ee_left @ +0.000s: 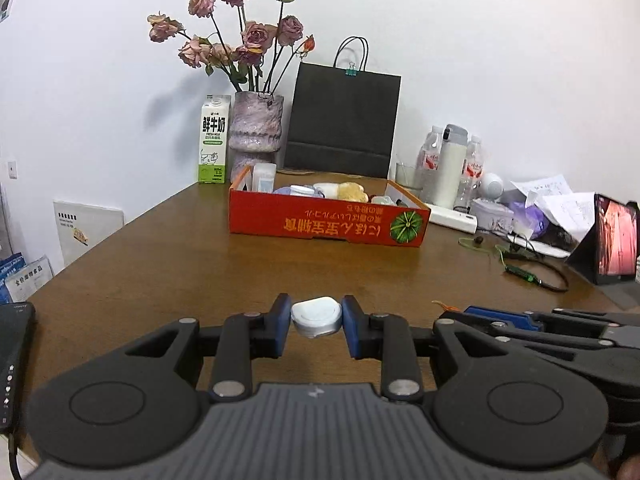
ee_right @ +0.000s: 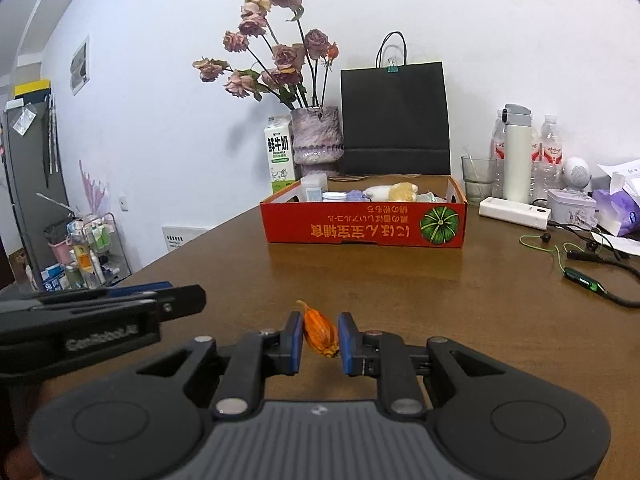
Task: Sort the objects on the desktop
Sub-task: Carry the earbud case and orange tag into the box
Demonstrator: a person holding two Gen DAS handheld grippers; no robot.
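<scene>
1. The left gripper (ee_left: 316,322) pinches a small white rounded case (ee_left: 317,317) between its blue pads. The case is held above the near part of the brown table (ee_left: 160,264), clear of the surface.
2. The right gripper (ee_right: 319,334) pinches a small orange dried bud (ee_right: 320,333) between its pads, also over the near part of the table. The two grippers sit side by side.
3. The red cardboard box (ee_right: 360,228) stands further back on the table, well apart from both grippers. It already contains several small items and is judged to be the sorting destination.
4. Handling, white case: it appears rigid, light and smooth-shelled. The curved sides may slip under the pads, so the hold is best kept across the widest part, as now.
5. Handling, orange bud: it appears very light, dry and brittle. Firm pressure may crush it. The hold is best kept on the thick middle, not the thin pointed tip.
6. Both items are judged ready for release over the box. Lower each one close to the contents before spreading the pads, since light pieces can bounce or drift.
</scene>
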